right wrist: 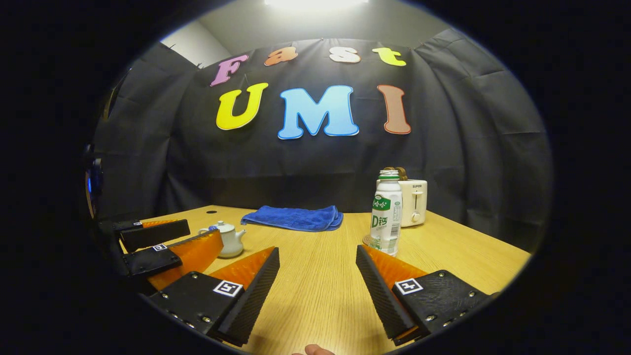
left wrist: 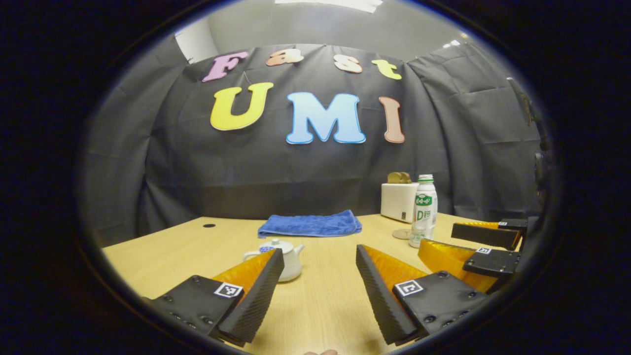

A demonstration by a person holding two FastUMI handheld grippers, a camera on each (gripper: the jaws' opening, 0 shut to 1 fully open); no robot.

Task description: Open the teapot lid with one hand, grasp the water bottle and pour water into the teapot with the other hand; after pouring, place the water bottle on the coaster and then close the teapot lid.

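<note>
In the left gripper view the left gripper [left wrist: 319,268] sits nearest, its two fingers spread apart over bare table [left wrist: 162,246] and holding nothing; just beyond its left finger stands the teapot [left wrist: 283,259], upright, lid [left wrist: 277,244] on, spout aimed to the view's right and handle to the left. Farther right the water bottle [left wrist: 424,209] stands upright, long axis vertical, cap end up, beside the coaster [left wrist: 402,233]; the right gripper [left wrist: 485,246] shows past it, fingers parted. A blue towel [left wrist: 310,224] and a toaster [left wrist: 398,201] lie behind. In the right gripper view the right gripper [right wrist: 318,268] is nearest, its fingers apart and empty, the bottle [right wrist: 387,212] upright just ahead of its right finger with the coaster [right wrist: 367,240] at its foot; the teapot [right wrist: 227,239] stands well to the left, spout again to the right. Judging from this, nothing is done yet: lid, pour, bottle placement and closing all remain
</note>
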